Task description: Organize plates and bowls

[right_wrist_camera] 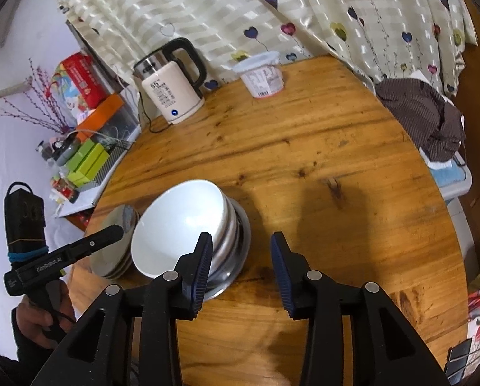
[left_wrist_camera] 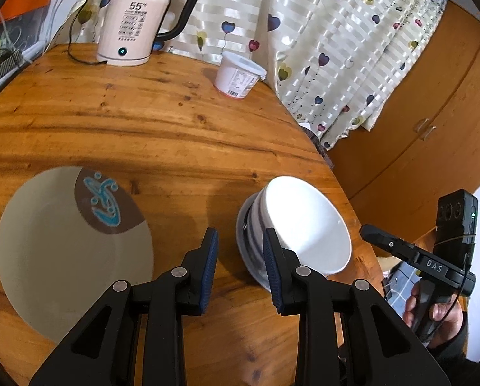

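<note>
On the round wooden table (left_wrist_camera: 162,135), furthest left, lies a flat beige ceramic plate with a brown patch and a blue motif (left_wrist_camera: 72,244); the right wrist view suggests it tops a small stack of plates, though that is hard to confirm. It looks stiff, glazed, slippery and breakable, so a pinch across the exposed rim seems the best hold. The left gripper (left_wrist_camera: 240,263) hangs released and empty over bare wood between the plate and the bowls. Just beside it to the right, near the table edge, a glossy white ceramic bowl (left_wrist_camera: 307,225) sits tilted on a nest of other bowls (right_wrist_camera: 230,241), apparently steel below. It probably weighs moderately and could slide; gripping its thin upper rim looks safest. The right gripper (right_wrist_camera: 241,270) is likewise spread and holds nothing, its left finger near the stack.
</note>
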Action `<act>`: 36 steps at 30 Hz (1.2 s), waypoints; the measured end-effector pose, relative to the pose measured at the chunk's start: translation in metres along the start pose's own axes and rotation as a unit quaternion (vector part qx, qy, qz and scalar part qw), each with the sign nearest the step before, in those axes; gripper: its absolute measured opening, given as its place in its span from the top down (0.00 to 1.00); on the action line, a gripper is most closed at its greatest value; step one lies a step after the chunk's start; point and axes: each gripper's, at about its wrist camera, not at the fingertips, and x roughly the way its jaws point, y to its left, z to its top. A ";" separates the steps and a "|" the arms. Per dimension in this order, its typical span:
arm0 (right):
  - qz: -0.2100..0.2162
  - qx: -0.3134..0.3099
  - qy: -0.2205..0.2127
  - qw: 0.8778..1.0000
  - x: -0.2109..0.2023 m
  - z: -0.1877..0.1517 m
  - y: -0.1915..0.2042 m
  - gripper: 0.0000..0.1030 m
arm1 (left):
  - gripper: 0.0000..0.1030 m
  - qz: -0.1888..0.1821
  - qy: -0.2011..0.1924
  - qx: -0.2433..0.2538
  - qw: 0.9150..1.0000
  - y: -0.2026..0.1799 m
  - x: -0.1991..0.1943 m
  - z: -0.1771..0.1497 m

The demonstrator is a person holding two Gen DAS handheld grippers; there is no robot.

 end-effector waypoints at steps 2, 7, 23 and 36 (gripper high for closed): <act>0.012 0.013 0.003 1.000 0.000 -0.003 -0.004 0.64 | 0.71 0.001 0.005 -0.005 1.000 0.002 0.001 -0.003; 0.017 0.023 0.010 1.000 0.002 -0.007 -0.008 0.64 | 0.71 0.003 0.013 -0.005 1.000 0.003 0.003 -0.010; 0.027 0.032 0.036 0.998 0.011 -0.018 -0.010 0.64 | 0.71 0.016 0.022 -0.005 1.000 0.001 0.008 -0.021; 0.033 0.042 0.052 0.997 0.023 -0.019 -0.009 0.68 | 0.68 0.004 0.034 -0.019 0.999 0.005 0.018 -0.020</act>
